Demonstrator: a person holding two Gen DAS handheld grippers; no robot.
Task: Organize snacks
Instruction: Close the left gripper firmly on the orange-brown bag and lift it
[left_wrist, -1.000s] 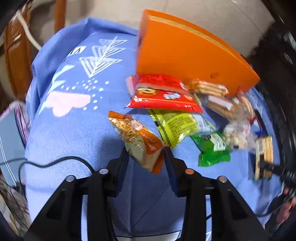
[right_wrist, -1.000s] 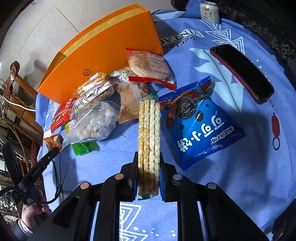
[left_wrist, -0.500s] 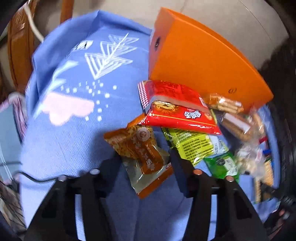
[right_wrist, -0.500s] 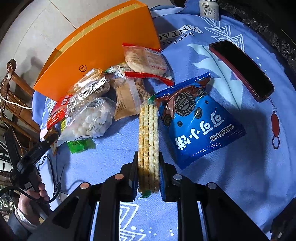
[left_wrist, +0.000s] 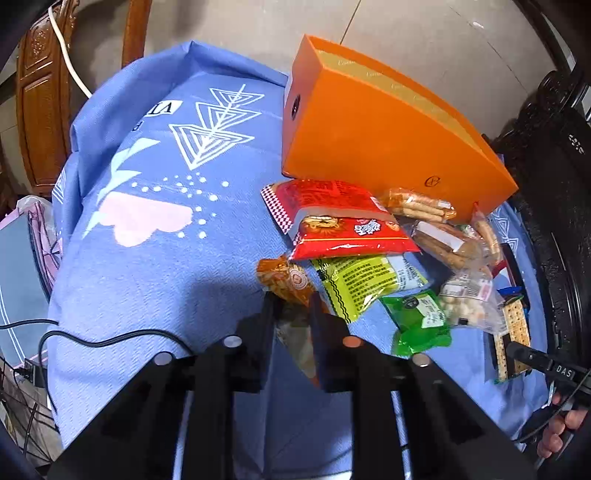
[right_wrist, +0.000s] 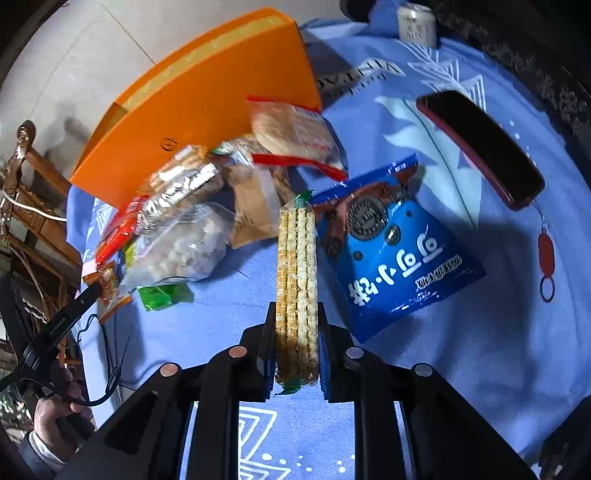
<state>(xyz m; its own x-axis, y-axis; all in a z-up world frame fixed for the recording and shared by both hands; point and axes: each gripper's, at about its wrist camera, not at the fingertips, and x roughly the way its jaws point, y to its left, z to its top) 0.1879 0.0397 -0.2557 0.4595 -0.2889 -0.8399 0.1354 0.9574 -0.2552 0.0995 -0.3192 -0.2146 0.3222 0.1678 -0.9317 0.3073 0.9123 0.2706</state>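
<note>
**Both tongs clamped on snack packets over the blue cloth**

Gripping an orange-brown snack packet (left_wrist: 291, 291), the left gripper (left_wrist: 293, 314) has just drawn its jaws in and now pinches the wrapper between its black fingers (left_wrist: 264, 325); the packet's printed top sticks out beyond the tips and its clear lower end hangs back between them. Just beyond it a red packet (left_wrist: 340, 221) lies partly over a yellow-green packet (left_wrist: 365, 280), with a small green packet (left_wrist: 419, 325) beside that, all on the blue patterned tablecloth (left_wrist: 155, 266). Behind the pile an orange box (left_wrist: 369, 136) stands on its side, and clear bags of biscuits and round sweets crowd against it.

Over on the other side, the right gripper (right_wrist: 297, 332) is closed narrowly on a long cracker pack (right_wrist: 296, 280), held edge-on with its length running straight out past the fingertips. A blue cookie bag (right_wrist: 395, 254) lies flat just to the right of it, and a dark phone (right_wrist: 480, 147) rests farther off on the cloth. A drink can (right_wrist: 415, 24) stands at the far edge. A person's hand (right_wrist: 55, 413) holds the left tool's handle at the lower left.
</note>
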